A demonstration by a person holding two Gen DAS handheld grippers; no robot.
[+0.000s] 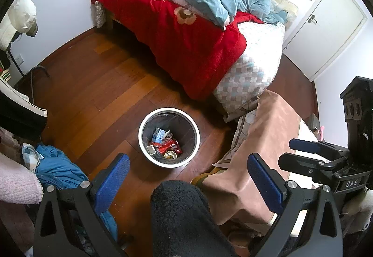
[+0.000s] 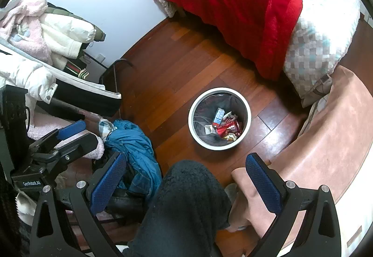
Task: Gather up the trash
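Observation:
A white round trash bin (image 1: 142, 124) with a dark liner stands on the wooden floor, also in the right wrist view (image 2: 193, 105). Inside it lie trash pieces: a blue-white carton (image 1: 159, 135), a red wrapper (image 1: 170, 147) and crumpled scraps; the carton (image 2: 218, 116) and red wrapper (image 2: 229, 129) show in the right view too. My left gripper (image 1: 187, 181) is open and empty, held above and short of the bin. My right gripper (image 2: 184, 177) is open and empty, also above the bin's near side. The right gripper shows at the right edge of the left view (image 1: 310, 152).
A bed with a red blanket (image 1: 181, 30) and blue duvet stands beyond the bin. A pink-brown cloth-covered table (image 1: 263, 138) is at the right. Blue clothing (image 2: 135, 147) and piled coats (image 2: 46, 47) lie at the left. A dark fleece leg (image 1: 181, 215) fills the bottom middle.

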